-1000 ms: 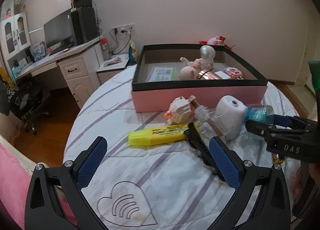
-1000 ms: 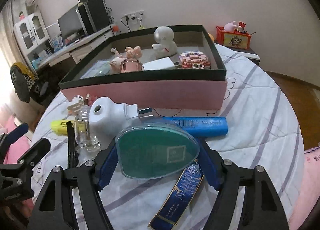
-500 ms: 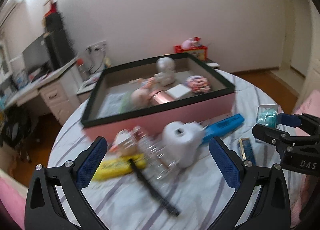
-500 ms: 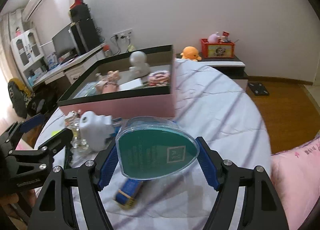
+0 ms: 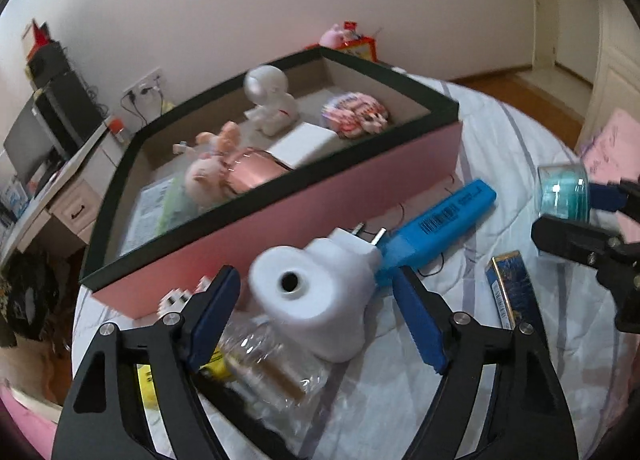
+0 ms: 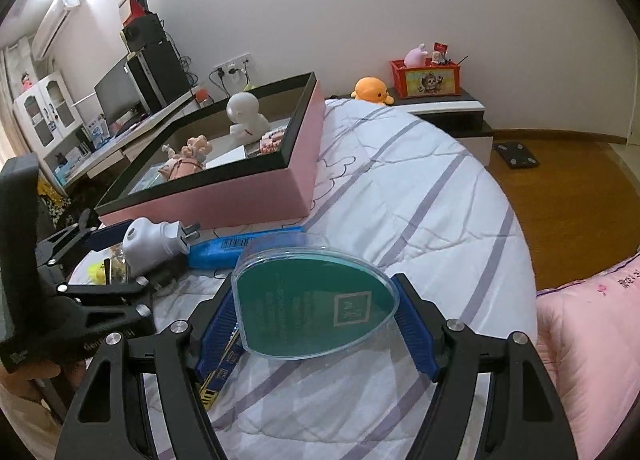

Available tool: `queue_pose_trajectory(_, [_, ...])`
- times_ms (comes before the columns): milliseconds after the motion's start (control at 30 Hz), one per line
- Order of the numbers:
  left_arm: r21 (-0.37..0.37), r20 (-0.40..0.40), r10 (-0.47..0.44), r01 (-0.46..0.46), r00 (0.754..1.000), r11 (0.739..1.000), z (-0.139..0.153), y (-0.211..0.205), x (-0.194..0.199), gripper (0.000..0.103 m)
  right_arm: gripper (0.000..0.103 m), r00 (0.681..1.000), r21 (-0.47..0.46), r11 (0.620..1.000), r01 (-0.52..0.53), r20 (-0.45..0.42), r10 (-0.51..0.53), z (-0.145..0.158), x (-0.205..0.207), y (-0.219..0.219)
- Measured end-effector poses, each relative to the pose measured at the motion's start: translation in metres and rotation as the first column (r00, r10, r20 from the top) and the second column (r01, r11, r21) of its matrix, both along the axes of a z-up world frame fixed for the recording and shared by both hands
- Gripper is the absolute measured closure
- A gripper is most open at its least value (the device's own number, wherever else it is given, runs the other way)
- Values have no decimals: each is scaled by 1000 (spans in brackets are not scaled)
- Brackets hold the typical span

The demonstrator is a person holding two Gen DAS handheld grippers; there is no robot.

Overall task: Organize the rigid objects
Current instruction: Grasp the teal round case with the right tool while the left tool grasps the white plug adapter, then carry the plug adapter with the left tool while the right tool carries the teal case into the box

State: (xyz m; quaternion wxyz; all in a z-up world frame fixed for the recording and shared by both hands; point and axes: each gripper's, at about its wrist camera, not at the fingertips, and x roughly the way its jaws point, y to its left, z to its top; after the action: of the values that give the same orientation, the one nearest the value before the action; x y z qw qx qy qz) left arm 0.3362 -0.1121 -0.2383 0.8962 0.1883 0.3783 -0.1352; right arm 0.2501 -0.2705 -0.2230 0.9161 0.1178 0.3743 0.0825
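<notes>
Two grippers in play here, both over the bed. Starting at the left: the left gripper (image 5: 316, 320) is spread wide with nothing in it, its blue pads sitting either side of the white plug adapter (image 5: 320, 300) but not touching, as far as I can tell. A clear bottle (image 5: 260, 364) lies under the left pad at about 7 o'clock from the adapter, and a yellow marker (image 5: 148, 380) peeks out further left. At 1 o'clock from the adapter is the blue marker (image 5: 440, 224), lying right against the plug prongs.

Behind all that, at 12 o'clock, sits the pink box (image 5: 320, 200) with the dark rim, already holding a white figurine (image 5: 270, 100), a pink doll (image 5: 212, 168) and a few other bits.

Over on the right, the right gripper (image 6: 316, 320) is closed on the teal case (image 6: 316, 300), a clear teardrop-shaped container pinched by its two sides and held flat above the sheet. A dark blue pack (image 5: 510, 296) lies on the sheet beneath it.

My take on doing this well: the adapter is rounded and smooth, so I'd centre the pads on its fat body, not the prong end, and close slowly so it doesn't squirt out or drag the bottle along. Lift straight up before swinging toward the box, and drop it in a bare spot near the front wall.
</notes>
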Motion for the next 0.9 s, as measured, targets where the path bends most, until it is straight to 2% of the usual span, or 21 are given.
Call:
queue_pose_trajectory(67, [-21,5,6,-6,1000,1000,1,0,-1,46,28,1000,0,1000,-3,-3,3,-1,1,0])
queue_pose_trajectory(200, [-118,-5,14,-14,1000,993,7,11,-4,46,28,1000,-8,1000,-1,7,1,2,-2,2])
queue_pose_trajectory(300, [-157,16,23,-20,1000,987,17,18,-13,46,28,1000,-11,1000,0,15,0,5,-5,4])
queue_pose_trajectory(467, [-270,37,38,-26,999,963,38,38,-38,46,28,999,-27,1000,-8,37,8,17,-14,13])
queue_pose_trajectory(667, [-343,97,83,-45,992,938,58,69,-77,46,28,997,-50,999,-8,71,11,31,-29,28])
queue_pose_trajectory(900, [-335,85,167,-129,982,933,56,106,-102,46,28,994,-74,996,-54,91,61,40,-41,63])
